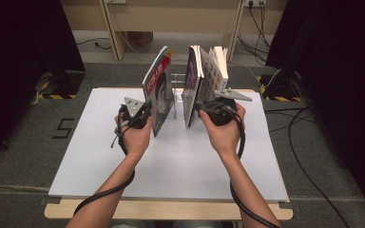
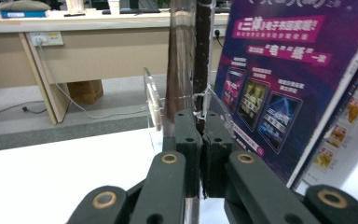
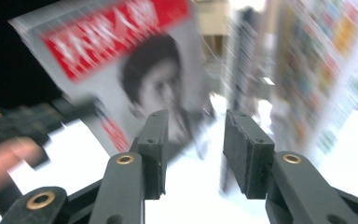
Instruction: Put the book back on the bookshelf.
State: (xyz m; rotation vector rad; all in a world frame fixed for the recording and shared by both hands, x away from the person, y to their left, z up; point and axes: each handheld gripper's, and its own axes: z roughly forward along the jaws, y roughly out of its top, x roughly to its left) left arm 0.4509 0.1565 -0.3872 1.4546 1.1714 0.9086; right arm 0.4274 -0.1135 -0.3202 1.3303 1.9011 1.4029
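At a white table (image 1: 171, 161), a person works two hand-held grippers among magazines standing on edge near the far edge. The left gripper (image 2: 200, 135) has its two black jaws pressed together on the lower edge of a dark-spined magazine (image 2: 204, 51), which rises straight up from between the pads alongside a clear acrylic divider (image 2: 153, 105); the pads meet with only the thin edge between them. In the high view the left gripper (image 1: 142, 114) sits at the near side of that magazine (image 1: 159, 95), whose red-and-white cover bears a portrait and which leans away to the left of the clear rack (image 1: 177, 92) at the middle of the table's far edge. The right gripper (image 3: 193, 140) has its jaws standing apart with nothing between them and no pad touching anything; the view is blurred, and past the jaws the portrait cover (image 3: 140, 79) stands to the left and a colourful stack of magazines (image 3: 321, 70) to the right. In the high view the right gripper (image 1: 214, 110) sits just beside the near lower corner of that upright stack (image 1: 204, 80), right of the rack; whether it touches the stack cannot be told. A purple-covered magazine (image 2: 279, 79) from the stack faces the left gripper's camera.
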